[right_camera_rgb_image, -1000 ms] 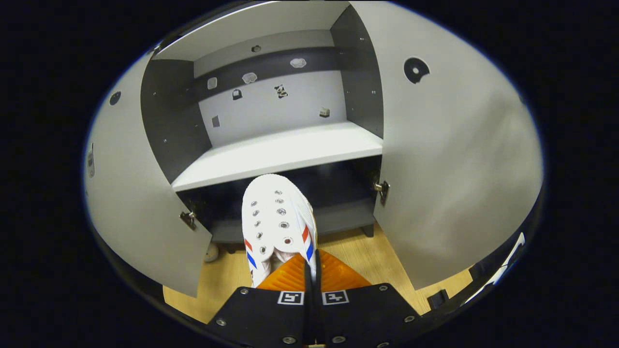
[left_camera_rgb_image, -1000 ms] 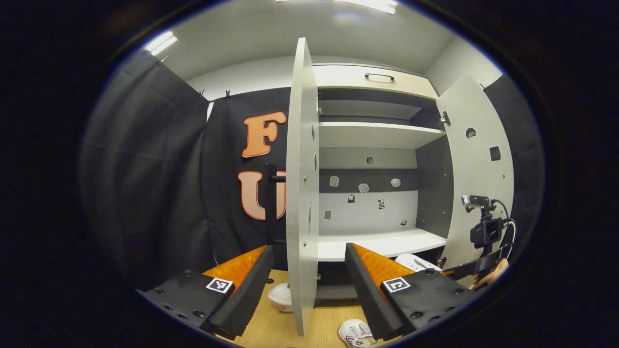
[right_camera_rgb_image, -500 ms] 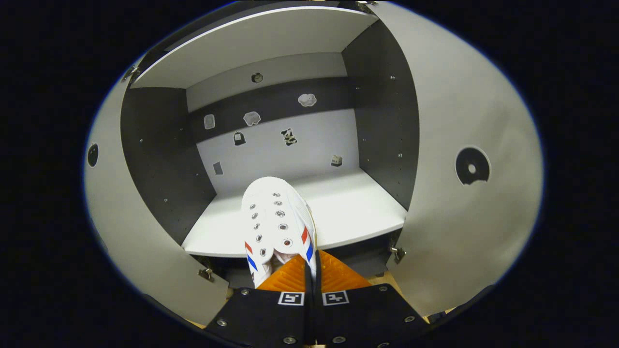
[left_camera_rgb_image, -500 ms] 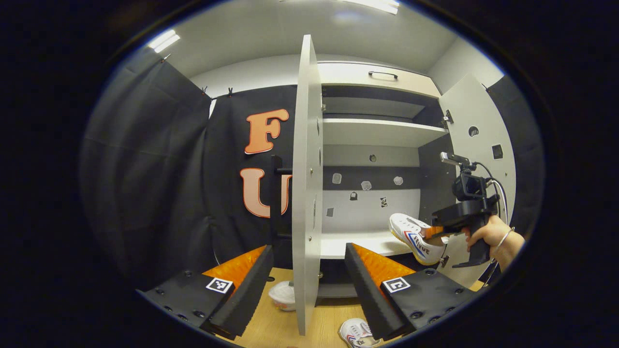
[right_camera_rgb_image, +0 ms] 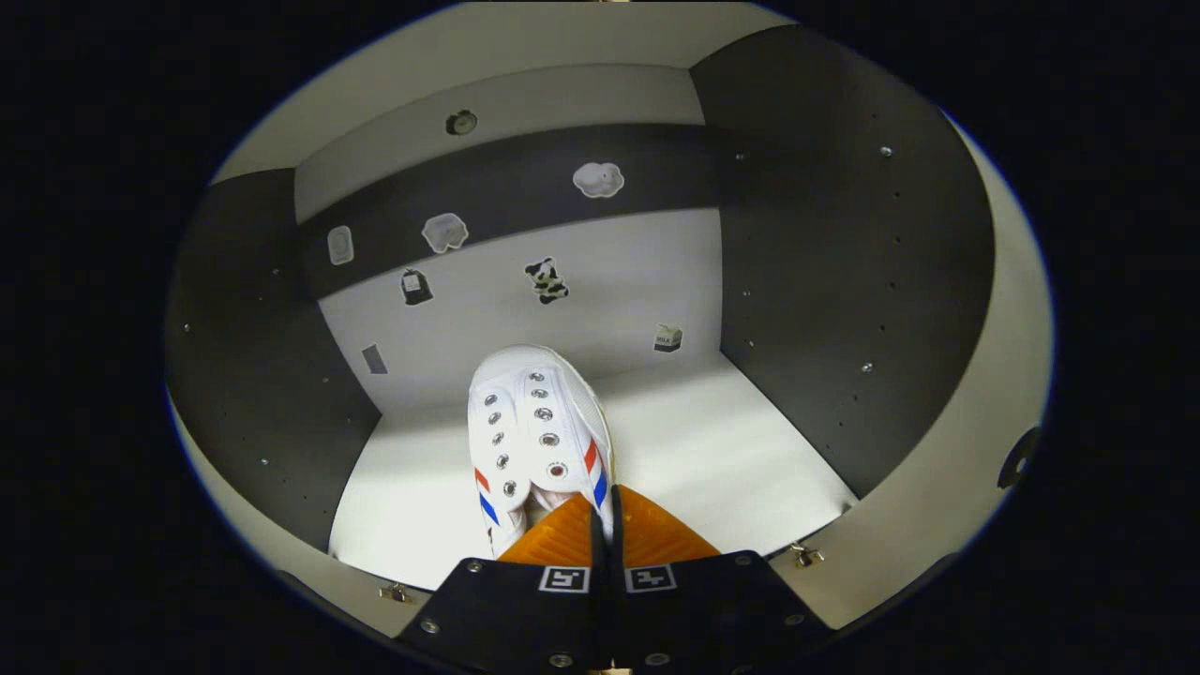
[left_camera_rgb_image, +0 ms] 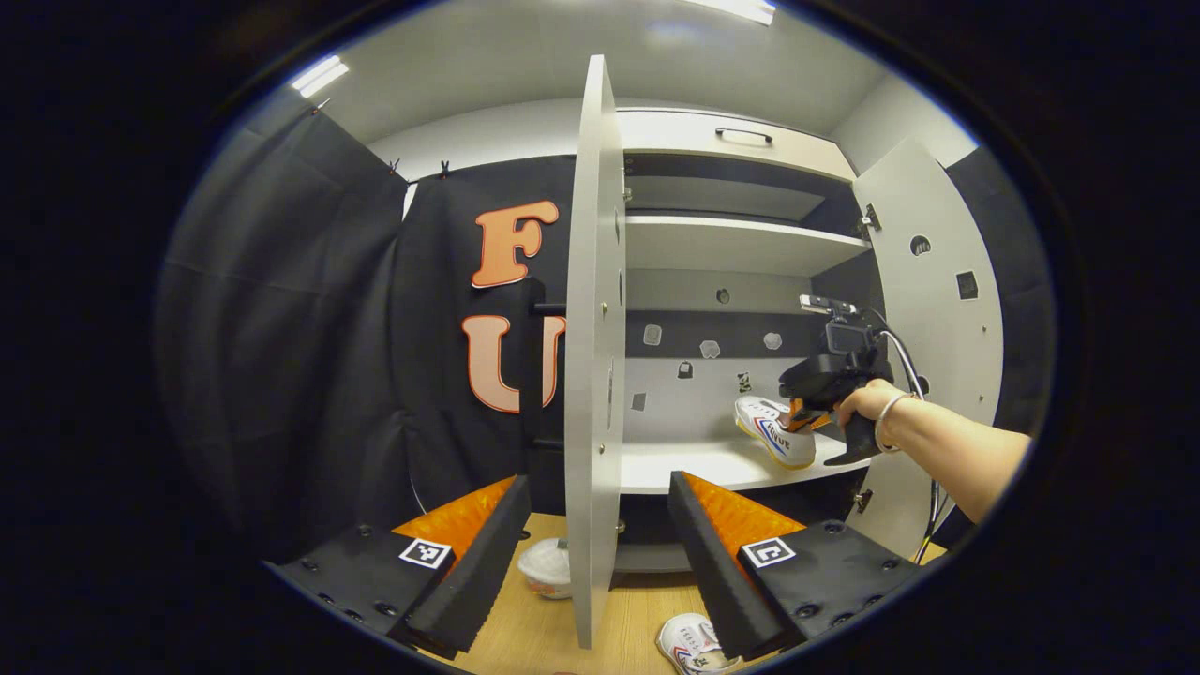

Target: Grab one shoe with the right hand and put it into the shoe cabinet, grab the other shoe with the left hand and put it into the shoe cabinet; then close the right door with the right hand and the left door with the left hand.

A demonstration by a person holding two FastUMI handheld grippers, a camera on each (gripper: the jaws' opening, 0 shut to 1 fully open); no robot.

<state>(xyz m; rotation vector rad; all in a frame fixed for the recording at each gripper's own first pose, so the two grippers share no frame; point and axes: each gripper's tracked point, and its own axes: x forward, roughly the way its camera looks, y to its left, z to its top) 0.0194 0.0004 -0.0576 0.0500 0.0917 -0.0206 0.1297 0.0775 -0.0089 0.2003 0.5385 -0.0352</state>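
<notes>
Shoe cabinet (left_camera_rgb_image: 741, 244): both doors open. Middle shelf (right_camera_rgb_image: 675, 441): now under carried shoe (right_camera_rgb_image: 539, 436), risen from floor level a second ago (placement near). Right gripper (right_camera_rgb_image: 607, 525): clamped on shoe heel. Left gripper (left_camera_rgb_image: 600, 534): fingers apart, idle. Second shoe (left_camera_rgb_image: 689, 642): on floor.

Right gripper (right_camera_rgb_image: 600, 527) clamped on the white shoe (right_camera_rgb_image: 536, 439) — toe over the cabinet's white shelf (right_camera_rgb_image: 712, 450).

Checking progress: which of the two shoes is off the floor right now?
The shoe clamped in the right gripper, over the white shelf; the other shoe lies on the wooden floor.
</notes>
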